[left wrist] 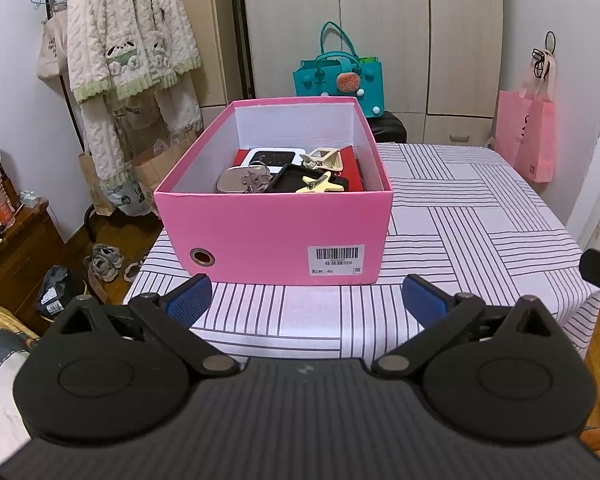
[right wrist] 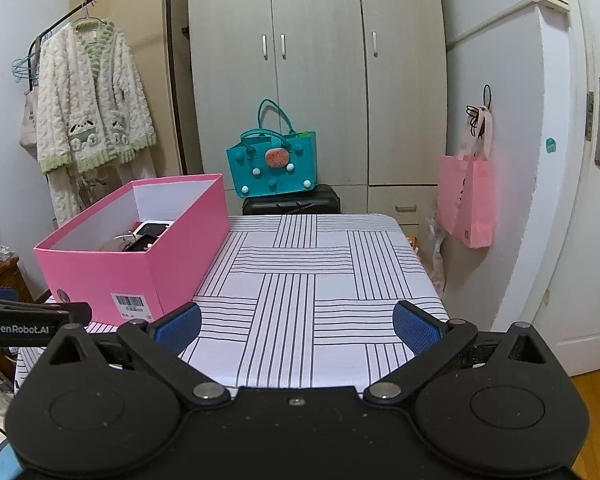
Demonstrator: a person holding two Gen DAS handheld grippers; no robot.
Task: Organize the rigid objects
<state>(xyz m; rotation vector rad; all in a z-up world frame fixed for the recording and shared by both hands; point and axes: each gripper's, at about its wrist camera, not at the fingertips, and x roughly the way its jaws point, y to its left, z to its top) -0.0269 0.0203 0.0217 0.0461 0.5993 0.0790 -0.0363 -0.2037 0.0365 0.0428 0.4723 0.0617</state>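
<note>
Both grippers empty, fingers spread wide: left gripper [left wrist: 306, 298] sits low at the near table edge, squarely facing the box [left wrist: 274, 236]; right gripper [right wrist: 296, 326] hangs over bare tablecloth [right wrist: 332, 280], box to its left. All the rigid items appear to sit inside the box: a star clip [left wrist: 320, 185], a beige clip [left wrist: 323, 159], a metal tin [left wrist: 233, 179] with a key ring [left wrist: 256, 178] lying on it, a white device [left wrist: 275, 158], a black tray [left wrist: 300, 178], all stacked on something red [left wrist: 352, 172]. No loose item shows on the cloth, so the job looks done or close to it. Risks, as I judge them: the box stands near the table's left edge, so a nudge from the left fingers could push it toward the drop; the pile is loose and overlapping, so reaching in for one piece could drag the key ring or tip a clip off the tray; the cloth could slide and carry the box if a finger catches it. Hard to read: the box floor and its near inner corner are hidden by the front wall; the red thing is mostly covered; the right view shows only a sliver of the contents; the label print is too small to trust.
</note>
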